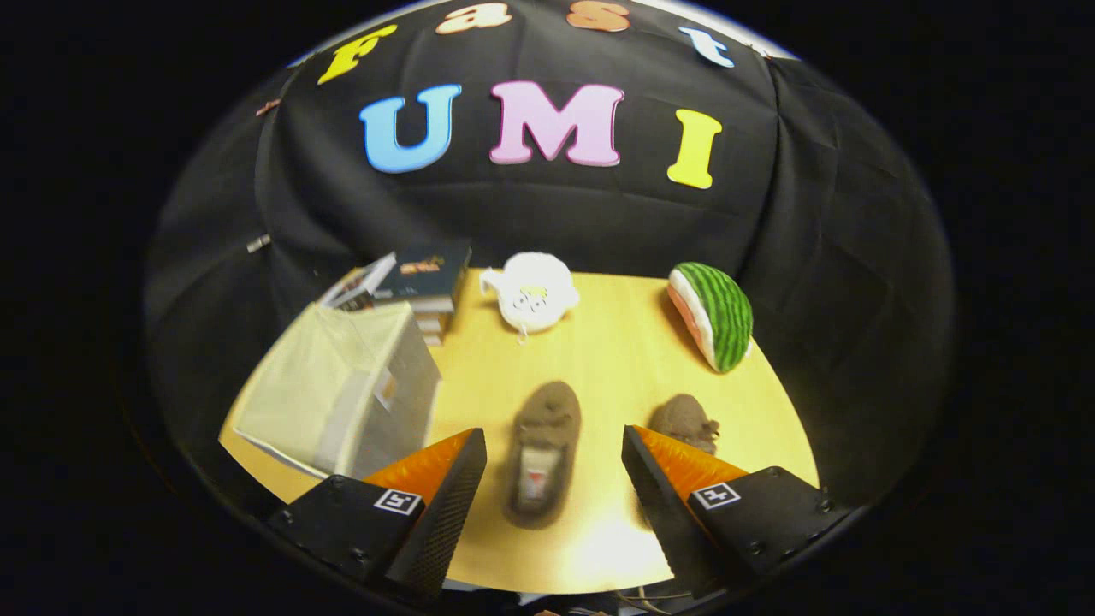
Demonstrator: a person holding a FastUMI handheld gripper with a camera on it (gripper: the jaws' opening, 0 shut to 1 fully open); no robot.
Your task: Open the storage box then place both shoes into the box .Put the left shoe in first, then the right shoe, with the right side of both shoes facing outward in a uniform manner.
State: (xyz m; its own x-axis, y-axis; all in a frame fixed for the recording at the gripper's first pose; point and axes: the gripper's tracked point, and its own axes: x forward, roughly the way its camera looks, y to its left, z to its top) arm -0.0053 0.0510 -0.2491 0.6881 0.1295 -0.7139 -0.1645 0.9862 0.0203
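Note:
A brown shoe lies on the wooden table, toe pointing away, between my two fingers and below them. A second brown shoe lies just to its right, partly hidden behind my right finger. The pale fabric storage box stands to the left, beyond my left finger; its lid looks closed over the top. My gripper hangs open above the table, and nothing is pressed between the fingers.
A stack of books sits behind the box. A white plush toy lies at the back middle of the table and a watermelon-slice plush at the back right. Black cloth walls close in the table.

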